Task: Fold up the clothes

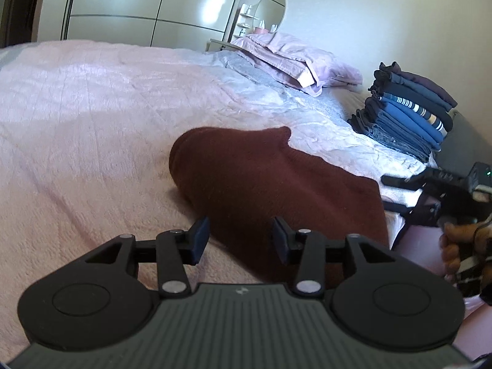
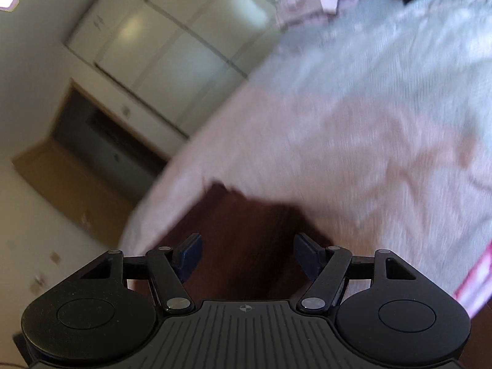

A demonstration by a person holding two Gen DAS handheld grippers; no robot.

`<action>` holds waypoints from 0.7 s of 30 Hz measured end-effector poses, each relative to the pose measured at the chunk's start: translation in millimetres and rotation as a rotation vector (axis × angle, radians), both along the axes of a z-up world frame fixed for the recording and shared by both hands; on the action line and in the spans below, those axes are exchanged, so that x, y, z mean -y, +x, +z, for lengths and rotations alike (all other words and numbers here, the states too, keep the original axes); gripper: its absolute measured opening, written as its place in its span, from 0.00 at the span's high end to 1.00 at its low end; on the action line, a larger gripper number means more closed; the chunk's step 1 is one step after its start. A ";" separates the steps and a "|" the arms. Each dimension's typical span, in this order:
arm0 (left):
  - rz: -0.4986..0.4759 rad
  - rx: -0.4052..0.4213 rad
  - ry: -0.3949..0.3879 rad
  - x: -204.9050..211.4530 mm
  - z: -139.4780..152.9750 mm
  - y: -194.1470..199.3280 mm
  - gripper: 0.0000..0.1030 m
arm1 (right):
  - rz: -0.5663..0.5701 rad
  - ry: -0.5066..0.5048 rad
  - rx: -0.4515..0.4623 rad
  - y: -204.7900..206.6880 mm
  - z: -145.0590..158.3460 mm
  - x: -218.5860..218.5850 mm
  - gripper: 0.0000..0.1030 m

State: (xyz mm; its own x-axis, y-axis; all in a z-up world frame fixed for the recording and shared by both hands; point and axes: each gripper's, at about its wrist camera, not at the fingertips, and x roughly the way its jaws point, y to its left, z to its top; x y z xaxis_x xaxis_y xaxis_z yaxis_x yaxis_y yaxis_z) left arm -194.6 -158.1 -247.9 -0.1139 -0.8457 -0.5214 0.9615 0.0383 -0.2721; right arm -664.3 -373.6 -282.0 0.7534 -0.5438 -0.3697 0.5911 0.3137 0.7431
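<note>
Folded maroon knit garment [image 1: 261, 184] lying on quilted pink bed [image 1: 92, 107].
Left gripper [image 1: 241, 240] and right gripper [image 2: 247, 258] jaws are hanging released; only left view shows folded stack [image 1: 412, 117] at two o'clock.

Your left gripper [image 1: 240, 236] is matte black with silver rivets. Its ribbed grey body carries blue-padded fingers [image 1: 200, 233]

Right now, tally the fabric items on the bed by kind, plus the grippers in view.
Dark red knitted garment lying folded on the bed: 1
Stack of folded dark and blue clothes: 1; pieces inside too tight to count
Pile of pale lilac pillows and bedding: 1
Black two-finger grippers: 2, left gripper, right gripper, both open, nothing held
Total: 5
</note>
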 end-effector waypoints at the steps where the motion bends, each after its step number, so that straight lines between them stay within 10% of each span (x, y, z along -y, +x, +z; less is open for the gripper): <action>1: -0.002 -0.007 -0.001 0.3 -0.7 -1.1 0.62 | 0.010 0.010 -0.015 4.8 -3.4 2.9 0.32; 4: -0.012 -0.017 -0.006 0.7 -1.3 -5.1 0.62 | 0.010 0.009 0.023 12.8 -7.9 13.8 0.45; 5: -0.016 -0.011 -0.007 0.5 -0.5 -6.8 0.62 | 0.001 0.016 0.043 13.3 -9.2 17.8 0.87; 10: -0.040 0.013 -0.024 -2.3 3.3 -12.3 0.61 | -0.062 -0.095 0.033 -2.9 12.5 -4.1 0.86; 17: -0.054 0.005 -0.006 3.8 -5.0 -15.8 0.61 | -0.124 0.032 0.071 -24.7 -30.8 -9.5 0.85; 21: -0.050 -0.003 -0.011 2.2 -8.2 -13.9 0.60 | -0.104 -0.006 0.047 -31.4 -20.9 -18.5 0.59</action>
